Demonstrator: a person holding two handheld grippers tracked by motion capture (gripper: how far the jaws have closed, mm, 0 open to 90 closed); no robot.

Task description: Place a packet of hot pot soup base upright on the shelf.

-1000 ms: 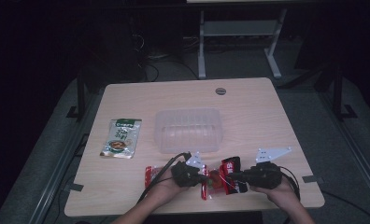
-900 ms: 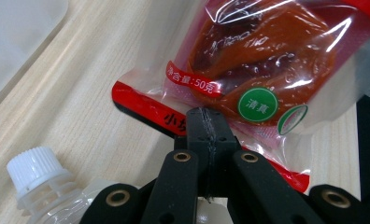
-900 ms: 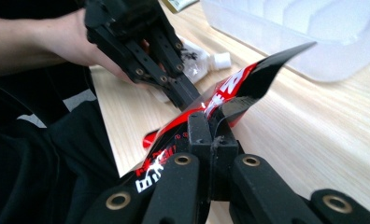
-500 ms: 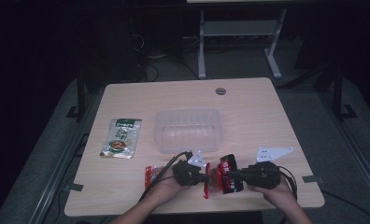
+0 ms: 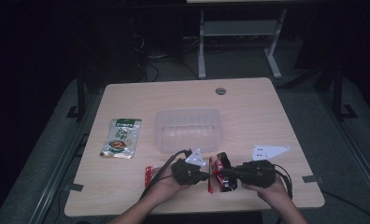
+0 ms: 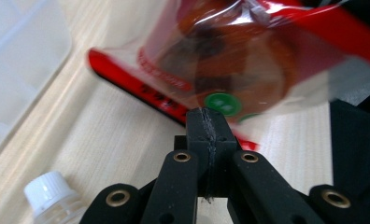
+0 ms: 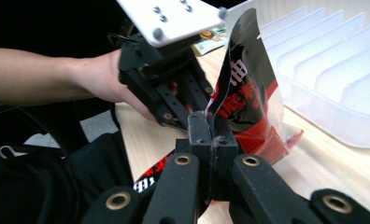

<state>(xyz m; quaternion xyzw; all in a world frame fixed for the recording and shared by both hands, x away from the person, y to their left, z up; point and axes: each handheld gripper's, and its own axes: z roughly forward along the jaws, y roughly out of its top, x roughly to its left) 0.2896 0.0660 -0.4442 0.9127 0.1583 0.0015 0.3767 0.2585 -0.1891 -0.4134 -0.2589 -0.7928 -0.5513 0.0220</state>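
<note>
A red and clear snack packet [image 5: 222, 173] hangs just above the table's front edge, held between both grippers. My right gripper [image 5: 226, 172] is shut on the packet's [image 7: 246, 98] lower edge, and the packet stands upright above its jaws. From the left, my left gripper [image 5: 206, 176] has its jaws pressed together on the opposite edge, where a round brown snack shows through the packet's [image 6: 239, 60] clear film. The left gripper [image 7: 174, 114] faces mine at close range in the right gripper view.
A clear ribbed plastic container [image 5: 188, 128] stands mid-table, just behind the grippers. A green packet [image 5: 121, 137] lies at the left. Another red packet [image 5: 150, 171] lies flat by the left hand. In the left gripper view a white bottle cap [image 6: 47, 186] sits low.
The two grippers have drawn slightly closer together, and the red packet between them has turned more upright. Nothing else on the table has moved.
</note>
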